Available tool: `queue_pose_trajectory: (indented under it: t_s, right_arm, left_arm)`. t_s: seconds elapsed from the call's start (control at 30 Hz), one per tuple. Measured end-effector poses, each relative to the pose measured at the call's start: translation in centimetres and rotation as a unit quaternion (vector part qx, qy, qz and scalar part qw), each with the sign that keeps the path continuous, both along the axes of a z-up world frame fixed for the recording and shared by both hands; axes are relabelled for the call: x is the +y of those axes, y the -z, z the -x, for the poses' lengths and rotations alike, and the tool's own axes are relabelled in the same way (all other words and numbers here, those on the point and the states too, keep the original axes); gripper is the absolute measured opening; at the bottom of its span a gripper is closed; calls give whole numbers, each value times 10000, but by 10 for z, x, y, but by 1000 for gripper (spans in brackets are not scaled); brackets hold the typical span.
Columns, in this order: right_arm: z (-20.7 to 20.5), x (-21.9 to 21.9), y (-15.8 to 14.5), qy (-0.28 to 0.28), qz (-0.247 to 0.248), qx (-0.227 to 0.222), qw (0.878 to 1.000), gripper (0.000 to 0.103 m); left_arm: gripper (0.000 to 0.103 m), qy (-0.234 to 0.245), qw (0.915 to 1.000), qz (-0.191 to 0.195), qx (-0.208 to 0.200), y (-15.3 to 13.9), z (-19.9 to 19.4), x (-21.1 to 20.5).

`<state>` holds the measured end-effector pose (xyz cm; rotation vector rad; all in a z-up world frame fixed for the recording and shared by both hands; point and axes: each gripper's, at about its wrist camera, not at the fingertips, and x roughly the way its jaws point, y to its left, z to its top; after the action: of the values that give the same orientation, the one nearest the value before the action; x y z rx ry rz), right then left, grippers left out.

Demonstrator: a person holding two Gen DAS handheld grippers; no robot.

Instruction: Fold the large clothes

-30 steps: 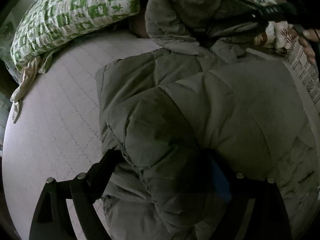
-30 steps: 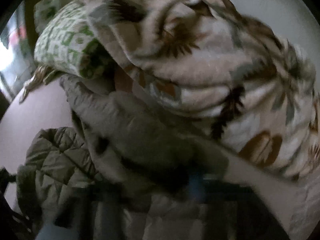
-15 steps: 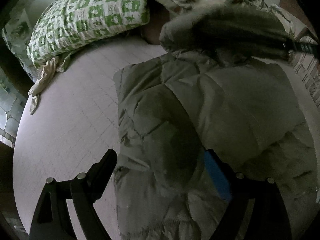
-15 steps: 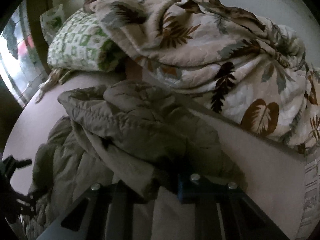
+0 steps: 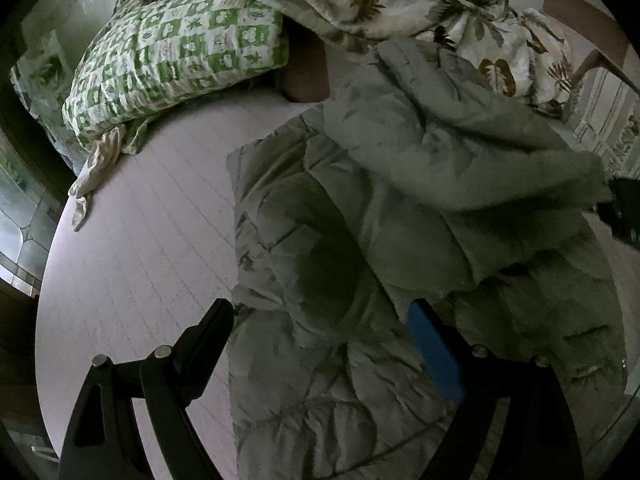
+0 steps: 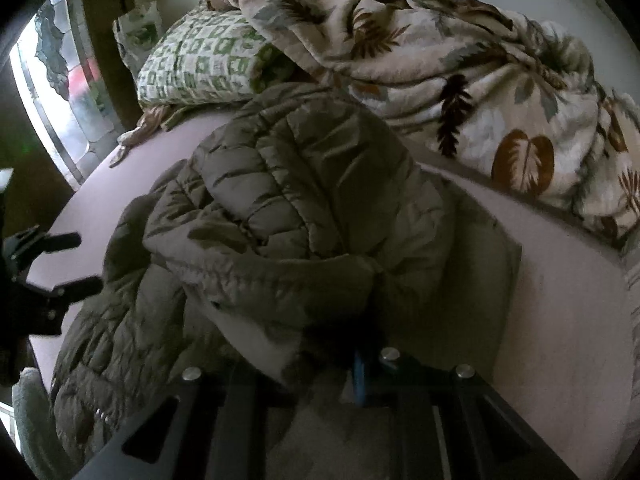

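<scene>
An olive-grey quilted puffer jacket [image 5: 360, 240] lies on the pale bed sheet [image 5: 132, 260]; it also shows in the right wrist view [image 6: 288, 208]. Its upper part with the hood [image 5: 452, 140] is folded over the body. My left gripper [image 5: 320, 320] is open, its fingers wide apart over the jacket's lower part, not gripping it. My right gripper [image 6: 332, 364] is shut on the jacket's hood edge [image 6: 280, 280], holding it low over the jacket. The left gripper also shows at the left edge of the right wrist view [image 6: 52, 264].
A green-and-white checked pillow [image 5: 176, 52] lies at the bed's head. A crumpled leaf-print blanket [image 5: 400, 4] is heaped behind the jacket, also in the right wrist view [image 6: 480, 80]. A window [image 6: 52, 92] is on the left. A wooden chair [image 5: 588, 28] stands at the far right.
My right gripper has carried the hood part down and toward me, folding it over the jacket's body. My left gripper has pulled back, its jaws open and clear of the cloth.
</scene>
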<state>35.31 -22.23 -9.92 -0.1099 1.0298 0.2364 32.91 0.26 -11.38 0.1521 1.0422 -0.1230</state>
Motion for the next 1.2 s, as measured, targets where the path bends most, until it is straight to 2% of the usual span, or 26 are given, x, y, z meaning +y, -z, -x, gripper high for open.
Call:
queue_pose_trajectory:
  t_s: [0.13,0.2,0.33,0.4,0.5,0.67,0.73,0.77,0.8,0.83,1.0,1.1,1.2]
  right_arm:
    - [24,8,9,-185,211,65,9996,19]
    - [31,13,25,-248,344,229,9988,19]
    - [42,20,78,-394,526,766,9949,19]
    - [49,20,91,-408,573,756,9947,18]
    - [51,11,89,-263,234,710,9969,19]
    - [50,-14,63,90,-68,461,9989,21]
    - [47,-24,52,236,-150,401,9988,31]
    - [44,-29,47,331,-161,379,9986,69]
    - [41,-34,41,426,-178,321,9984,103]
    - [38,-39,34,483,-210,198,9984,103]
    - [13,-53,23,882,-555,231,9943,103]
    - [-8,-66,22,1407,-1186,332,9824,103]
    - [-33,-72,29,1932,-1896,448,9616,103]
  left_arm:
    - [89,36,10000,44,24,1,3,-9]
    - [89,42,9999,81,58,2,0,-14]
    - [89,-3,9999,134,77,3,-12,-20]
    - [89,-75,9997,220,92,2,-22,-19]
    - [89,-243,9987,428,146,-1,-42,-16]
    - [89,-623,9932,926,336,-2,-79,-4]
    - [89,-743,9921,920,411,0,-94,-2]
    - [89,-771,9921,897,420,1,-100,-1]
    - [89,-790,9923,858,410,1,-105,-1]
    - [89,-799,9926,824,394,1,-111,-2]
    - [89,-809,9938,645,419,9,-137,-10]
    - [89,-859,9937,543,475,18,-150,-15]
    - [87,-862,9933,525,555,30,-157,-21]
